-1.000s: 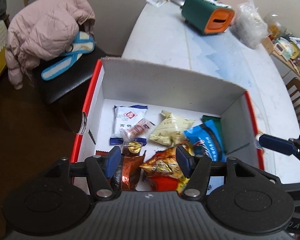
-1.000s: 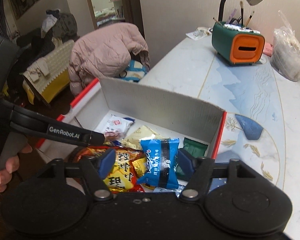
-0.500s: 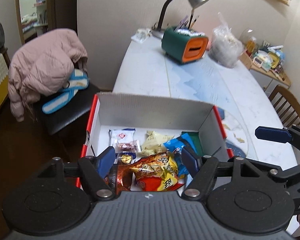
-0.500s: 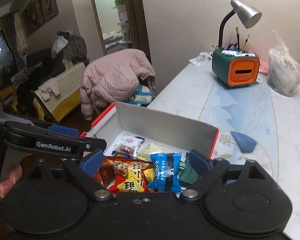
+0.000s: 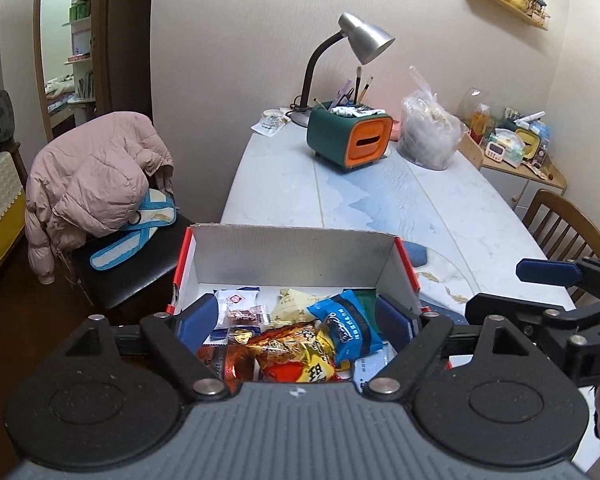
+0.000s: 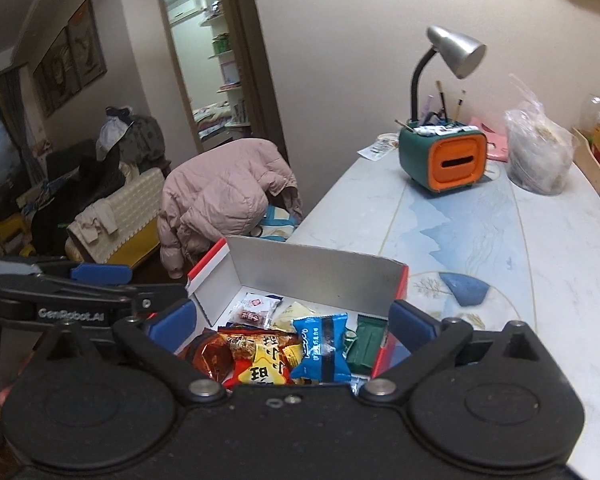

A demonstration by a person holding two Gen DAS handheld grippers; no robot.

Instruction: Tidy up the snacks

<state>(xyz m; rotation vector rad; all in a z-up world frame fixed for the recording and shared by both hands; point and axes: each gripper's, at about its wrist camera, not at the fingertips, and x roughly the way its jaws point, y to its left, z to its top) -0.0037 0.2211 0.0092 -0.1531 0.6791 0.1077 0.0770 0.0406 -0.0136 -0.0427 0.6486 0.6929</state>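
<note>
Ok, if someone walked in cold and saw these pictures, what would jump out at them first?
Probably the red-edged box at the table's near end, full of bright snack packets, with a blue packet on top. Both grippers, left and right, hover open over it. Farther back, an orange-faced green organizer stands under a silver lamp.

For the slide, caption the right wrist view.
Open right gripper above a snack box on the table, left gripper alongside.

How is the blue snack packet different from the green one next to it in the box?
The blue snack packet is bright blue with a dark band and white writing; the green packet is plain dark green. The blue packet lies on top in full view; the green packet sits lower, by the box wall. Both are sealed.
</note>
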